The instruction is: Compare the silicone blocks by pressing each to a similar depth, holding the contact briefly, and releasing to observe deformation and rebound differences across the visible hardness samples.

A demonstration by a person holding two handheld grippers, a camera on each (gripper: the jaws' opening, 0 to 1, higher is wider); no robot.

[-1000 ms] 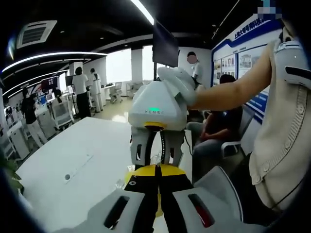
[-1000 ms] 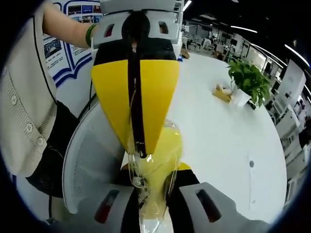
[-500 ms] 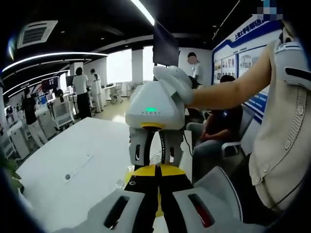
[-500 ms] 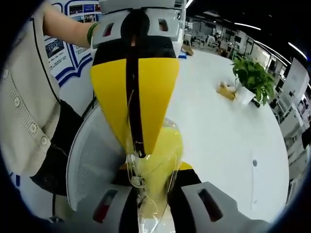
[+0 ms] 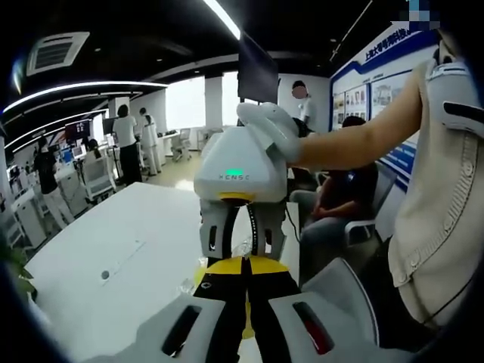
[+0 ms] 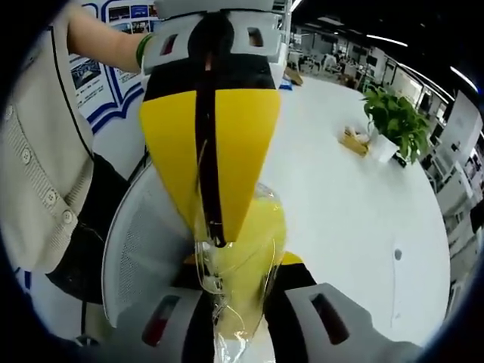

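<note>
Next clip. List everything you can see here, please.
Clear bag: one, yellow contents, between both claws.
Table: one, white, below.
Potted plant: one, green, far table edge.
Mesh chair: one, white, beside the table.
Display board: one, blue-white, wall.
Screen: one, dark, upper background.
Bystanders: several, background; one seated.
Cardigan: one, cream, on the person.
Gloved hand: one, white, gripping right claw.
Left claw: yellow-black, shut on the bag.
Right claw: white body, bag between its jaws.
</note>
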